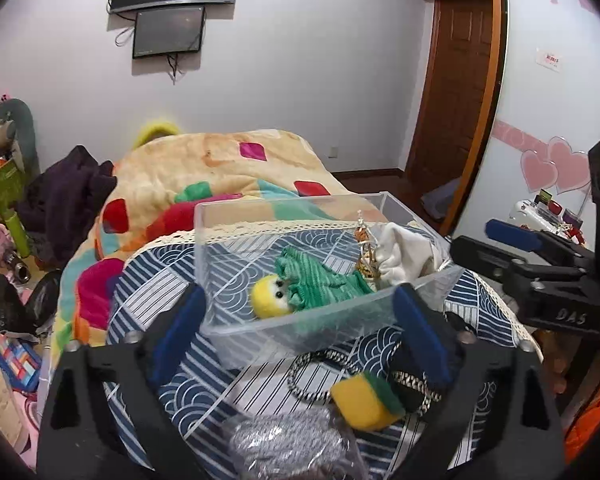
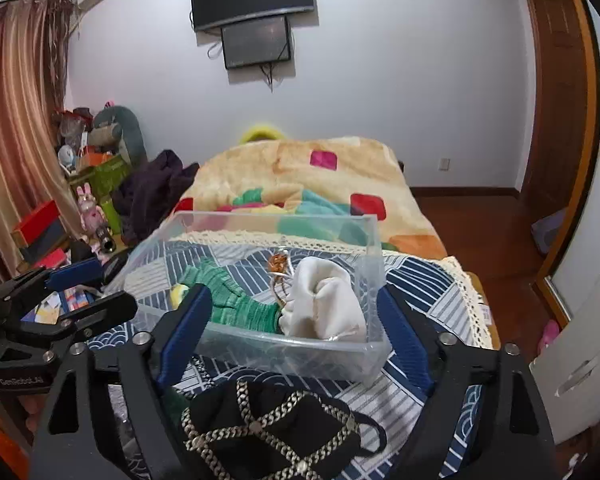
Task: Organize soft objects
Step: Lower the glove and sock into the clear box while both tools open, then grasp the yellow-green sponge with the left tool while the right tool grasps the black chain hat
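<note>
Clear bin [image 1: 300,332] central on table, already containing green knit toy [image 1: 320,280] and white cloth [image 2: 324,304]. Black mask [image 2: 268,432] lying just before bin, between wide-open right gripper [image 2: 296,332]. Left gripper [image 1: 300,332] wide, empty.

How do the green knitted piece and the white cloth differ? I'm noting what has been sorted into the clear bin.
The green knitted piece is ribbed and striped in greens and lies spread fairly flat across the bin floor; the white cloth is plain, smooth and bunched into a mound. The green knitted piece sits mid-bin beside a yellow fuzzy ball, while the white cloth fills a corner. Both are soft and lie inside the clear plastic bin.
</note>
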Action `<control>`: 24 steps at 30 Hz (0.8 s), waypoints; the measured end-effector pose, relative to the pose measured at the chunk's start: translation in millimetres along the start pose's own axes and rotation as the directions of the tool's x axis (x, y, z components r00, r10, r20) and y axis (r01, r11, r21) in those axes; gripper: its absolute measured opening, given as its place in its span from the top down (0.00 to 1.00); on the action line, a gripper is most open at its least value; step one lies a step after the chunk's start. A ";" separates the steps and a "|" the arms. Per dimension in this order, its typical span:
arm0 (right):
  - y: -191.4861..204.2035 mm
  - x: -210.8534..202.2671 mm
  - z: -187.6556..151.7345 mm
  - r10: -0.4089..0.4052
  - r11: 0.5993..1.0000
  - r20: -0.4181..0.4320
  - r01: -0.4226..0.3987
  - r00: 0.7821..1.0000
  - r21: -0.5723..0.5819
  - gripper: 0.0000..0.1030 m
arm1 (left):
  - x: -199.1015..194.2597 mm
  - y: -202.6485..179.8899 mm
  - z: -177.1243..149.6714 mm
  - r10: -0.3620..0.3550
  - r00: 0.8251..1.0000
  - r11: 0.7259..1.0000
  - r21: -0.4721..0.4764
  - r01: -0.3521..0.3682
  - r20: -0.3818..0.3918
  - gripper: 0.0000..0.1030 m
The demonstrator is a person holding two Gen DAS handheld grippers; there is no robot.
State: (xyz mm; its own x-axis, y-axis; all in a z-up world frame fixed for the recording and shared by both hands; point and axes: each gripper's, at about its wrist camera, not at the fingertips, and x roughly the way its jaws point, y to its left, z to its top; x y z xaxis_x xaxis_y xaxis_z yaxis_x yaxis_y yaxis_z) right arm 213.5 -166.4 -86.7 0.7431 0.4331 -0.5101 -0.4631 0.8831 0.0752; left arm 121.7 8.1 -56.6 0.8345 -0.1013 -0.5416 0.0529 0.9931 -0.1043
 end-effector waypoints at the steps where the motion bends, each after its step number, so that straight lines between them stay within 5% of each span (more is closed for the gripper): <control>1: 1.0 -1.9 -1.3 0.000 1.000 0.004 0.000 1.000 0.000 0.15 | -1.4 0.0 -2.3 0.005 1.000 1.000 -0.001 -0.005 -0.005 0.04; 6: 4.4 -5.9 -15.1 0.005 1.000 0.002 -0.005 1.000 0.003 0.06 | -2.7 1.0 -18.9 -0.016 0.999 1.000 -0.013 0.015 -0.049 0.04; 15: 13.6 9.0 -52.8 -0.006 1.000 -0.094 0.004 0.996 -0.016 0.06 | 8.1 -13.5 -50.6 -0.040 0.994 0.999 -0.008 0.039 -0.101 0.04; 24: 7.7 20.7 -84.2 -0.002 1.000 -0.198 -0.002 0.980 -0.021 0.06 | 18.3 -23.1 -66.2 -0.103 0.984 0.995 -0.018 0.101 -0.148 0.41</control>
State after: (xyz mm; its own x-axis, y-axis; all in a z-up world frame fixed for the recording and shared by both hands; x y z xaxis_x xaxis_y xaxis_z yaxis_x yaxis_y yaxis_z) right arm 184.7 -165.9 -168.9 0.6334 0.3870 -0.6701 -0.4751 0.8780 0.0581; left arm 99.5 -20.6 -119.3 0.7343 -0.2102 -0.6455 0.1268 0.9766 -0.1739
